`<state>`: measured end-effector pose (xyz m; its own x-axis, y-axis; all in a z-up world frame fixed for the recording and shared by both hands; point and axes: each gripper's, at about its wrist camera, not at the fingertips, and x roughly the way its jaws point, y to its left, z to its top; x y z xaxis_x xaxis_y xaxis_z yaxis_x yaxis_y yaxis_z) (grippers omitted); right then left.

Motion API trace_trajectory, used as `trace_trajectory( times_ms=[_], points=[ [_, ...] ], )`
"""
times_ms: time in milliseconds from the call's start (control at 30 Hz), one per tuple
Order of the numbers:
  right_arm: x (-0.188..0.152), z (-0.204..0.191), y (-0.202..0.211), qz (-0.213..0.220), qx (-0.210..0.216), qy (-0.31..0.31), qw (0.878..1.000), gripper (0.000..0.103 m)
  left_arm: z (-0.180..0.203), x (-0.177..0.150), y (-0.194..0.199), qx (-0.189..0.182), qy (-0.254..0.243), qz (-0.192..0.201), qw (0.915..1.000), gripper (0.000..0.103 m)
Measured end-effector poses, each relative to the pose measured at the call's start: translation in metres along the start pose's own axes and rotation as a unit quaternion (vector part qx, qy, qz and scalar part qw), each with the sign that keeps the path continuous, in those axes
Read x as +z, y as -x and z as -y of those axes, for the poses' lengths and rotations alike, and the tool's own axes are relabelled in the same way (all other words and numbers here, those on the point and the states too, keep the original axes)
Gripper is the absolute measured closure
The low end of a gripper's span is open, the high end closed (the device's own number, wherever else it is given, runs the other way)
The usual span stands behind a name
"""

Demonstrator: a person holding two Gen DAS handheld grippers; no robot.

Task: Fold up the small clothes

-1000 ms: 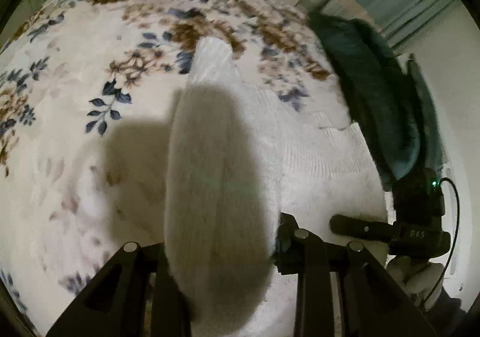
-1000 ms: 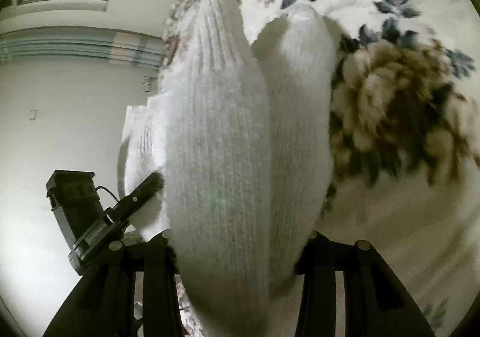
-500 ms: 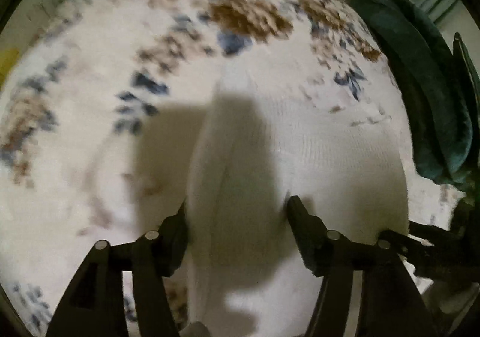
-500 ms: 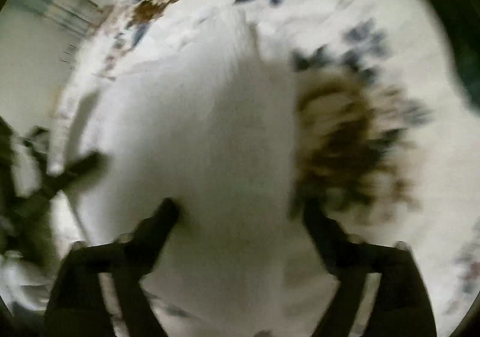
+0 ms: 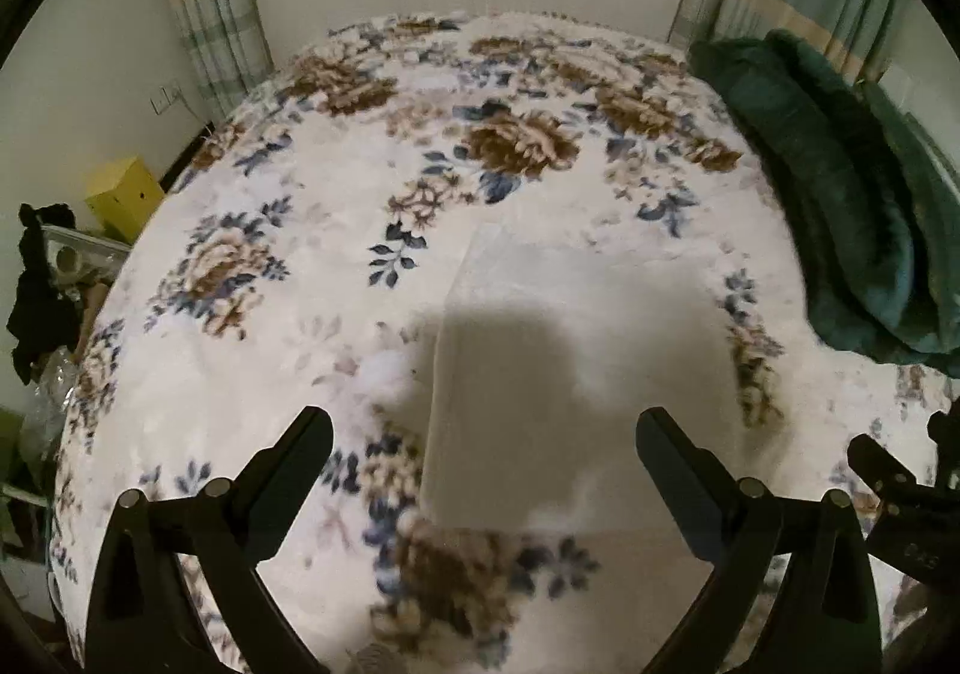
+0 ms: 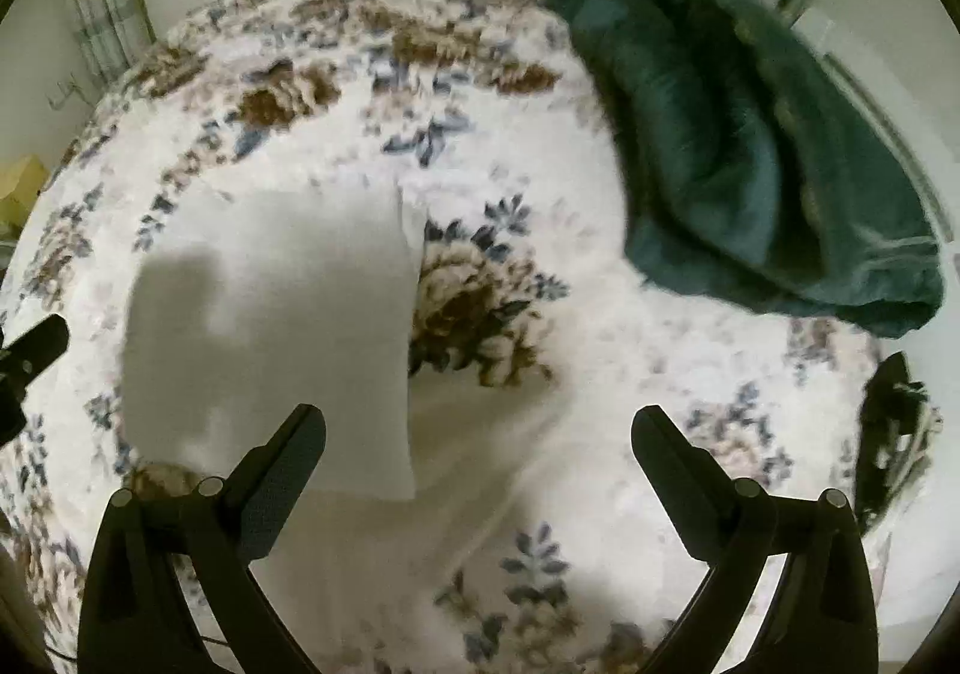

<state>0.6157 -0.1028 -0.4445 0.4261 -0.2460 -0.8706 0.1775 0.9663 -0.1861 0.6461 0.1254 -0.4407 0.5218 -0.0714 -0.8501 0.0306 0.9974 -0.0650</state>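
White garment [image 5: 576,374] | flat, seemingly folded | left tongs [image 5: 483,455], right tongs [image 6: 479,452] wide apart, empty

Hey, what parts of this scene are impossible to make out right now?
- White cloth: left wrist view, a shadow covers its near half; fold lines unclear.
- White cloth: right wrist view, motion blur hides the knit.
- Green blanket: blurred; top edge cut off.
- Dark thing: cannot tell what it is.
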Motion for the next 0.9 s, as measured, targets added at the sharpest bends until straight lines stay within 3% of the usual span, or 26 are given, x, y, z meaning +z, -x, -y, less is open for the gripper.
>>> trace_trajectory(
  times_ms=[300,667,900],
  points=[
    [-0.036,0.035,0.162,0.059,0.0,-0.005,0.998,0.0,0.011,-0.021,0.142,0.013,-0.014,0.058,0.9981,0.0],
    [-0.094,0.073,0.356,0.134,0.005,-0.024,0.991,0.0,0.024,-0.057,0.313,0.003,-0.019,0.127,0.9917,0.0],
    [-0.14,0.093,0.461,0.183,0.01,-0.019,0.983,0.0,0.031,-0.092,0.392,0.004,-0.025,0.161,0.9865,0.0]
  ],
)
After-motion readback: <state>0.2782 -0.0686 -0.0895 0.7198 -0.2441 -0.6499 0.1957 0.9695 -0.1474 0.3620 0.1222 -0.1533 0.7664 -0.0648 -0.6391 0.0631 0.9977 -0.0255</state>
